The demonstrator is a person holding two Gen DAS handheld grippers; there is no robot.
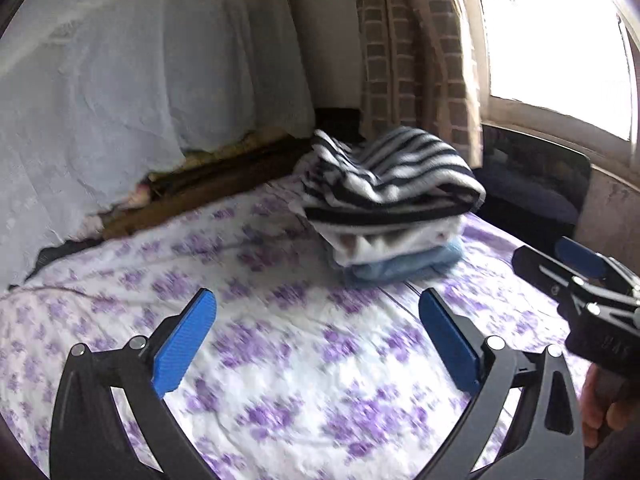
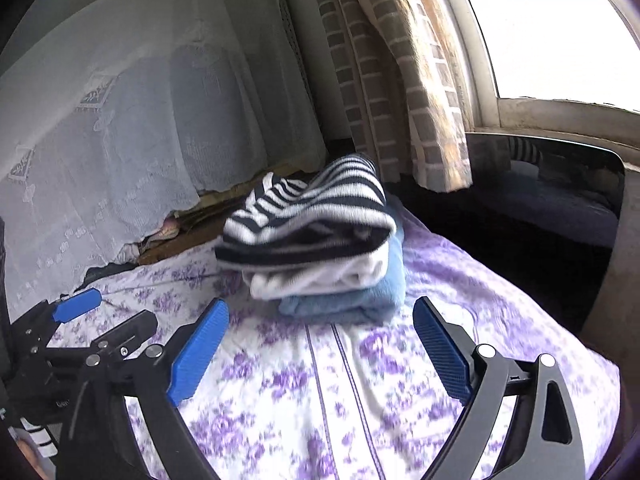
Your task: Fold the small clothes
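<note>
Grippers, left [image 1: 318, 334] and right [image 2: 320, 344], gaped wide, empty, near the navy-and-white striped knit [image 2: 308, 212] topping a folded stack; careless nudging could topple it.

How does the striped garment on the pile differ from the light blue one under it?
The striped garment is navy and white and tops the stack, loosely folded and humped; the light blue garment is plain and lies flat at the bottom, directly on the floral bedsheet. Both are folded in the same pile, untouched by either hand-held gripper.
</note>
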